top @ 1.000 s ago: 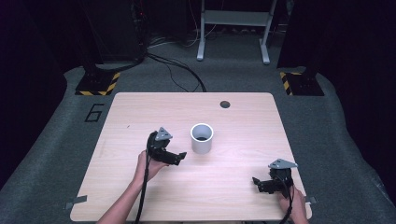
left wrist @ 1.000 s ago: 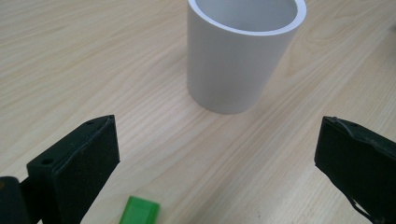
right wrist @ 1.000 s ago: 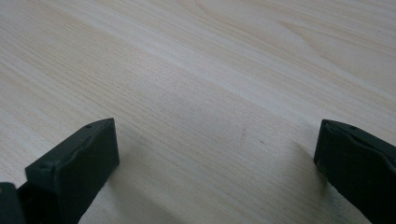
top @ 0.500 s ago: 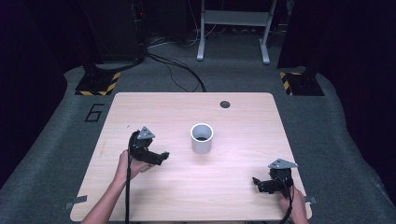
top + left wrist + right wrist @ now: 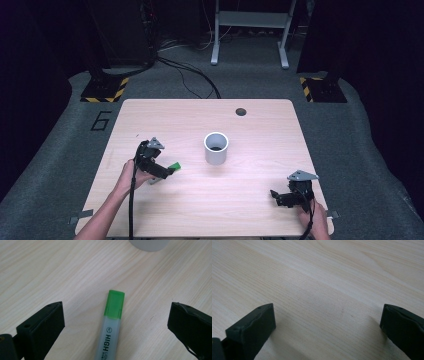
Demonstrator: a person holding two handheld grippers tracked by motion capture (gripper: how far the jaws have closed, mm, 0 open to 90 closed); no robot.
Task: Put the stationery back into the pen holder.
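A highlighter (image 5: 111,327) with a green cap and a pale barrel printed "HIGH" lies flat on the wooden table, its cap pointing toward the white cup (image 5: 149,244). My left gripper (image 5: 116,315) is open, one jaw on each side of the highlighter and well apart from it. In the high view the green cap (image 5: 174,166) pokes out just past the left gripper (image 5: 167,170), left of the cup (image 5: 216,148). My right gripper (image 5: 276,196) rests near the table's front right corner. It is open over bare wood (image 5: 328,315), with nothing between its jaws.
The table (image 5: 250,205) has a small dark hole (image 5: 241,111) near its far edge. Cables, a metal stand base (image 5: 248,30) and yellow-black striped feet (image 5: 105,90) sit on the grey floor beyond the table.
My left gripper has drawn back to the left, away from the cup, and the highlighter's green cap now shows in front of its jaws. The right gripper has stayed put.
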